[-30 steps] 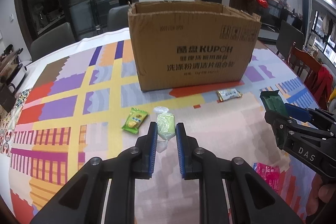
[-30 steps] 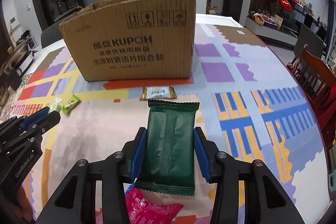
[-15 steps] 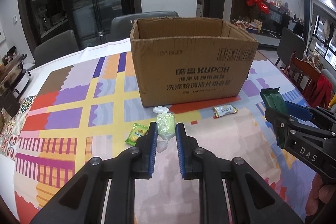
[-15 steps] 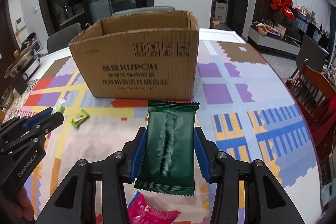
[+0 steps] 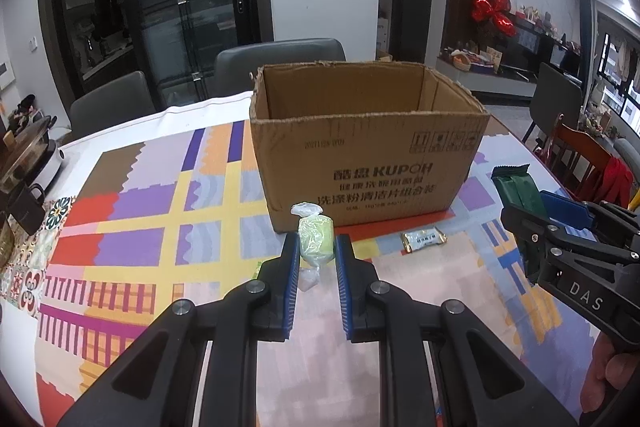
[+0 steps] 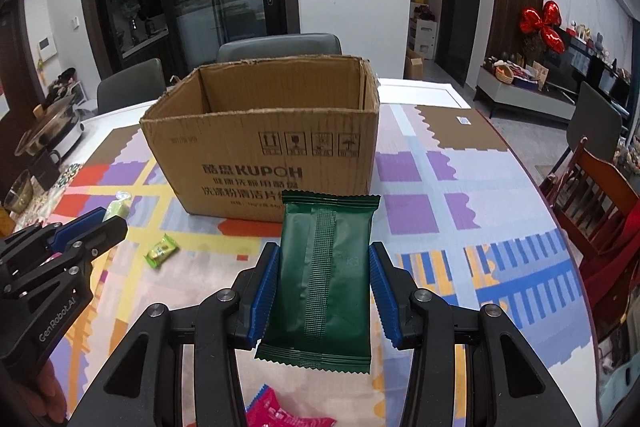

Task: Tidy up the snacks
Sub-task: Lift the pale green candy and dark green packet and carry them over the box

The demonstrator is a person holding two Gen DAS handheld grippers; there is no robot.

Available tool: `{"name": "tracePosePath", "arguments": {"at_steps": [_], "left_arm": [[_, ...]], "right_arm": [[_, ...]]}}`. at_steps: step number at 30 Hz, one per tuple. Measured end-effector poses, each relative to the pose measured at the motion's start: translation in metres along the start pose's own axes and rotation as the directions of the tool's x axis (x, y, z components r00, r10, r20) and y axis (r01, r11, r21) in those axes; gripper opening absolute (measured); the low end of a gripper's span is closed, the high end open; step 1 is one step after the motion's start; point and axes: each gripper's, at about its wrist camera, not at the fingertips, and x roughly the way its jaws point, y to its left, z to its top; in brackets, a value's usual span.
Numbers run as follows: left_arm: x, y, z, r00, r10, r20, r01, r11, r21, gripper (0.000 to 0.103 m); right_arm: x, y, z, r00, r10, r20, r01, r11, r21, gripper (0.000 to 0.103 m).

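Clamped between the blue pads of the right tool (image 6: 322, 283): a dark green foil packet (image 6: 322, 267), gripped across its width near mid-length, sealed ends sticking out fore and aft. Judged light and crinkly, slick on the foil, likely brittle inside, so best pinched by the flat side edges without crushing. Below and just behind that tool, on the table (image 6: 500, 227): a pink wrapper (image 6: 280, 413), loose. Nipped at the pad tips of the left tool (image 5: 316, 259): a pale green sweet in clear twisted film (image 5: 315, 242), small, probably soft and nearly weightless, held by its body with the twist tails free; easy to squash or let slide. Beyond the left tool, to its right on the table: a small gold-ended bar (image 5: 424, 239), flat. Ahead and left of the right tool: a yellow-green sachet (image 6: 161, 250), flat too. Farthest ahead of both: the open cardboard box (image 5: 370, 155), upright, presumably the drop point.
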Motion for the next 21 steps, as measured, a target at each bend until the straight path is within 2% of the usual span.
{"name": "tracePosePath", "arguments": {"at_steps": [21], "left_arm": [[0.002, -0.006, 0.039, 0.999, -0.003, 0.037, 0.003, 1.000, 0.009, 0.019]], "right_arm": [[-0.003, -0.011, 0.038, 0.998, 0.013, 0.054, -0.012, 1.000, -0.007, 0.046]]}}
